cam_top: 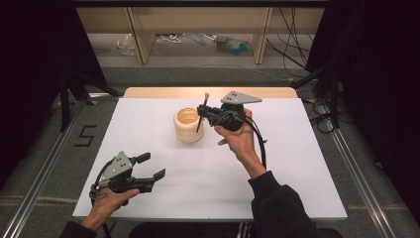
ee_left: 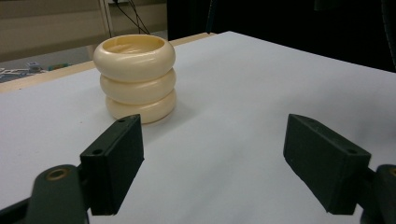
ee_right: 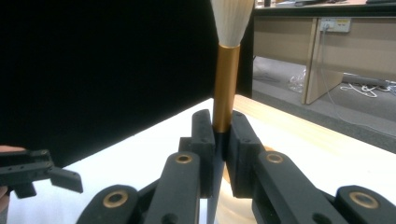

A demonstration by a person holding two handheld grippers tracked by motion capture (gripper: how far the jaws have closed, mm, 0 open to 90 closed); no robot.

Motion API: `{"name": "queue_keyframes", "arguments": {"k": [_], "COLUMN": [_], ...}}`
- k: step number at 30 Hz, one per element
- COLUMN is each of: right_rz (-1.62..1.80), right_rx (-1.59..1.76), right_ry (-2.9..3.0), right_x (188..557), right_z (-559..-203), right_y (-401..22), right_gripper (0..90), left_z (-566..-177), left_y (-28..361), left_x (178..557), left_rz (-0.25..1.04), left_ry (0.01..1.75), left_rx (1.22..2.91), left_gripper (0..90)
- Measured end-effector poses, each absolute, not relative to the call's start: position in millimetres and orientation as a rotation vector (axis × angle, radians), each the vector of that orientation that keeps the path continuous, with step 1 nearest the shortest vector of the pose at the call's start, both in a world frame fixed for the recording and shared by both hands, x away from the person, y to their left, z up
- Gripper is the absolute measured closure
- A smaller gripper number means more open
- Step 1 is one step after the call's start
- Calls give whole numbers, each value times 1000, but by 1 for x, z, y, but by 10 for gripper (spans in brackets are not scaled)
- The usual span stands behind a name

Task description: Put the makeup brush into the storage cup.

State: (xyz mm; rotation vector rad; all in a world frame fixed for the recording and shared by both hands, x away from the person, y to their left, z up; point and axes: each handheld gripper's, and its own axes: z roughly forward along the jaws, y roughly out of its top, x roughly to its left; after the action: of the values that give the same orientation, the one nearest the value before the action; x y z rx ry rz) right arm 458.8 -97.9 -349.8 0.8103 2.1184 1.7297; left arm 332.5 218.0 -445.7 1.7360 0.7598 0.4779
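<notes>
White table (cam_top: 148,198): right hand-held gripper (cam_top: 202,111) (raised) clamps brush (cam_top: 202,111) upright.

site: lab / recording rig | counter (cam_top: 148,198): white sheet over wood top, ringed by black curtains (cam_top: 34,59) | floor: metal rails (cam_top: 39,173), taped "5" marker (cam_top: 85,135), loose cables (cam_top: 292,44) | background: plain wooden desks (cam_top: 198,20), wall socket (ee_right: 334,24)
</notes>
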Motion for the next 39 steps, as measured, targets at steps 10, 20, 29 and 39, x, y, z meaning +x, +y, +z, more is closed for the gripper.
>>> {"name": "queue_keyframes", "arguments": {"k": [10,20,29,39], "right_rz": [1712,1681,1673,1652], "right_rx": [825,831,858,879], "right_ry": [2110,2098,2083,2075], "right_x": [468,477,489,500], "right_z": [-350,-345,-341,-340], "right_y": [-92,-84,-79,-77], "right_gripper": [831,831,831,831], "left_z": [-445,-445,-445,-445], "left_y": [218,218,218,217], "left_x": [333,332,333,332], "left_rz": [484,478,479,469], "left_ry": [740,754,747,759], "left_rx": [1738,1727,1733,1729], "left_gripper": [201,201,201,201]}}
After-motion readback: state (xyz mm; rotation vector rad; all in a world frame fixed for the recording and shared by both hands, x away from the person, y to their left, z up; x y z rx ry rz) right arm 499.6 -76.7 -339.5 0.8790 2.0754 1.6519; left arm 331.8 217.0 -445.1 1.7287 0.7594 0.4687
